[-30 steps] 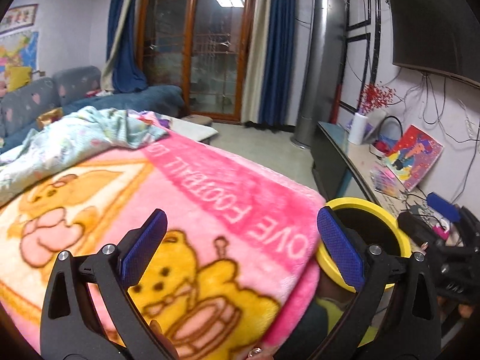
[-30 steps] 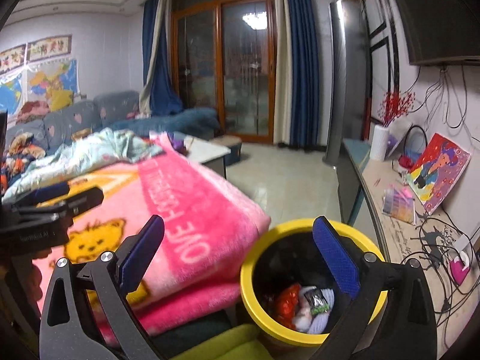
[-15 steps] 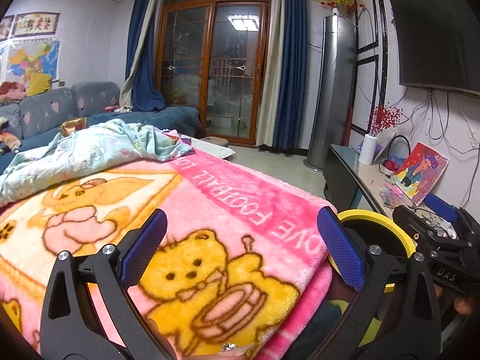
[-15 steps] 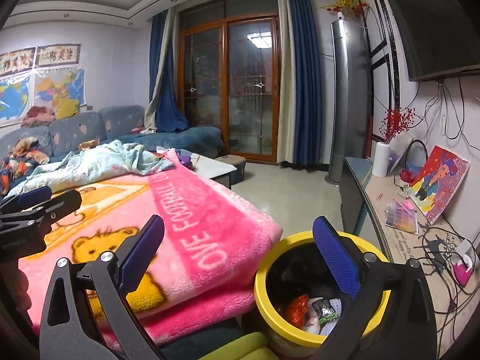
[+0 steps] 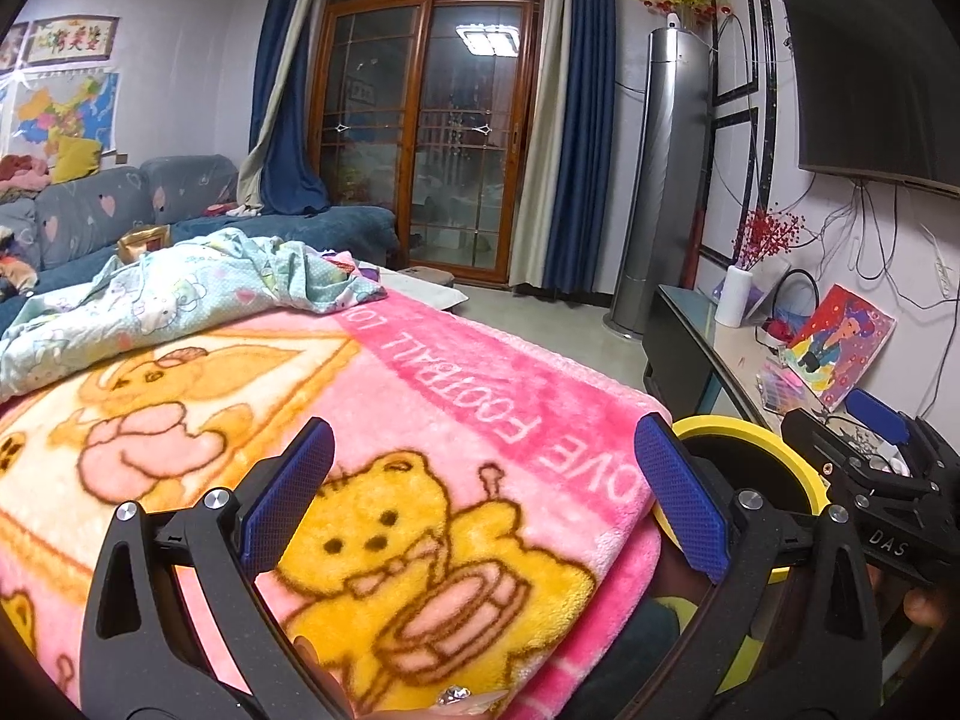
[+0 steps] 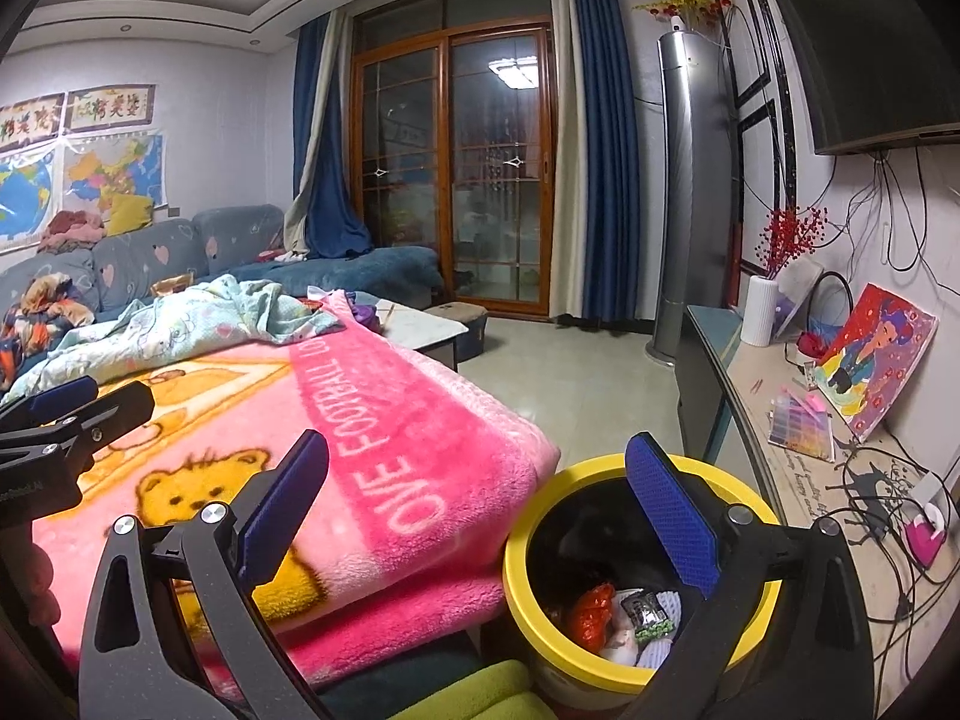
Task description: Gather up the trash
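**A:** Start nearest. What are the two tools doing?

**B:** Both are empty. The right hand-held gripper has its blue pads spread wide with nothing between them, and the left hand-held gripper is spread just as wide, also holding nothing.

**A:** And the trash?

**B:** What I can see of it is already in the yellow bin. In the right wrist view there is a red wrapper, a dark foil packet and some white crumpled pieces lying at the bottom. The bin stands low and to the right, almost under the right tool's right pad, just beside the folded edge of the pink blanket.

**A:** Which hand is closer to it?

**B:** The right one, clearly. It looks nearly straight down into the opening. From the left tool the bin lies off to the right, half hidden behind its right finger, with the right tool next to the bin's right rim.

**A:** Anything loose left to pick up?

**B:** Not that I can make out. The blanket top, left of the bin, looks bare apart from its bear print. Farther back a pale patterned quilt lies bunched on it, and the sofa beyond holds heaped clothes. The long side worktop at far right carries cables and small items, too small to call trash.

**A:** So the next move?

**B:** I would judge any further piece has to be found first, then carried rightward and down into the bin.
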A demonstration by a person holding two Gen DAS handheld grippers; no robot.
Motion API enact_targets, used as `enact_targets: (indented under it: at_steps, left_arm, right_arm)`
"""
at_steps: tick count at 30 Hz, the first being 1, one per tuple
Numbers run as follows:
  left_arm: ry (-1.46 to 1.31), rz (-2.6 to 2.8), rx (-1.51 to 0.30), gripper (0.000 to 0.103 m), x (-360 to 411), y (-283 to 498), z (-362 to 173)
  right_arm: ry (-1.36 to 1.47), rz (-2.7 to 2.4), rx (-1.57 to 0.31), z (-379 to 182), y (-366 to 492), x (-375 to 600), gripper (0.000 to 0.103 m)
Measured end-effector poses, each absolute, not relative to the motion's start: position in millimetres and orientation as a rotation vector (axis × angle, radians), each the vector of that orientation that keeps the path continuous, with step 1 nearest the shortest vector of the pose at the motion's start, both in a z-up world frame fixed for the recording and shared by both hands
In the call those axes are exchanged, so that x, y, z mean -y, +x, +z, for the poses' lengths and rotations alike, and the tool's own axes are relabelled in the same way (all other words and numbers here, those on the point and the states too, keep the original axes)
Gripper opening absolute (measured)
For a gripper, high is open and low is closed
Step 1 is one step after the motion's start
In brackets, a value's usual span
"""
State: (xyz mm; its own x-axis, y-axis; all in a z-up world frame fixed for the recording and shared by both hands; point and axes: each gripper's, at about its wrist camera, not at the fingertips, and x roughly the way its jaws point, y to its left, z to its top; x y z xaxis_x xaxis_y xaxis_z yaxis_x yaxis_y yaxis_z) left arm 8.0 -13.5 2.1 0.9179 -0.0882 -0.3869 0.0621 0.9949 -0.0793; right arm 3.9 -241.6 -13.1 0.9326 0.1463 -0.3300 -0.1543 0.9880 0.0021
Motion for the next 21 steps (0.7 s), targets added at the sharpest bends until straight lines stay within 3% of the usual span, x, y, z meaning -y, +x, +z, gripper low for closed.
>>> enact_targets:
  at_steps: [21]
  left_arm:
    - [-0.069,-0.074,-0.399,0.092,11.6,10.0,0.8]
  right_arm:
    - [-0.023,0.152,-0.335,-13.2,3.3,242.0,0.096]
